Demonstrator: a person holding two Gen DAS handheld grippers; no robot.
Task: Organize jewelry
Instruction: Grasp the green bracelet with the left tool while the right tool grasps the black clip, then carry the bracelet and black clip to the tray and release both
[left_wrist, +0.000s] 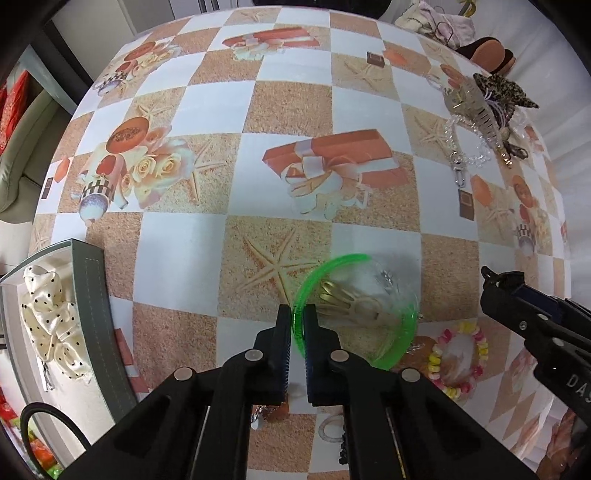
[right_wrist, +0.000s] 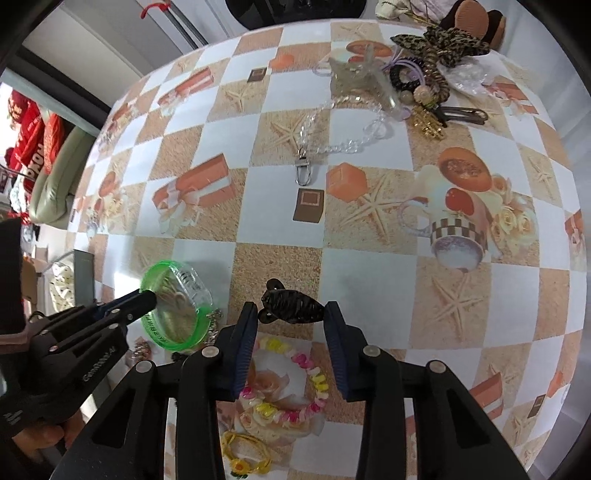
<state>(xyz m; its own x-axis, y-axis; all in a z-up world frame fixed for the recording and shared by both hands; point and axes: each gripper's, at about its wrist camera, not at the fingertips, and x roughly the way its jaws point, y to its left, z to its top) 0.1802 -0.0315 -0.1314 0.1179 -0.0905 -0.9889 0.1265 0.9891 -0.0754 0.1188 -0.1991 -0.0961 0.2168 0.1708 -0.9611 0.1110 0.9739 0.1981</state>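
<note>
The person is working at a table (left_wrist: 295, 110) covered in a checkered cloth, and the sorting is looking only barely begun. Taking the green-rimmed clear pot (left_wrist: 354, 314) as the landmark: the left gripper (left_wrist: 297, 325) is clenched on the pot's green rim (right_wrist: 157, 291), one finger inside and one outside, and the pot is tilting under the grip. Inside it a gold hair clip (left_wrist: 343, 301) is lying, with something small and silvery beside it that is too blurred to name.

Just to the right of the pot, the right gripper (right_wrist: 291, 314) is grasping a dark leaf-shaped hair clip (right_wrist: 290, 304), both pads seeming to touch its ends. Close beside the pot, on the near side, a pink and yellow bead bracelet (right_wrist: 288, 384) and a yellow flower band (right_wrist: 245, 454) are resting loose on the cloth.

Well to the left of the pot, a grey tray (left_wrist: 96, 314) at the table edge is holding a cream polka-dot bow (left_wrist: 51, 321); that piece is looking put away.

Far across the table from the pot, most of the work is waiting: a clear chain with a metal clasp (right_wrist: 332, 133), a clear star-shaped clip (right_wrist: 362, 79), a leopard-print bow (right_wrist: 439, 42), dark coil hair ties (right_wrist: 406, 77) and a gold clip (right_wrist: 428, 123) are heaped together.
</note>
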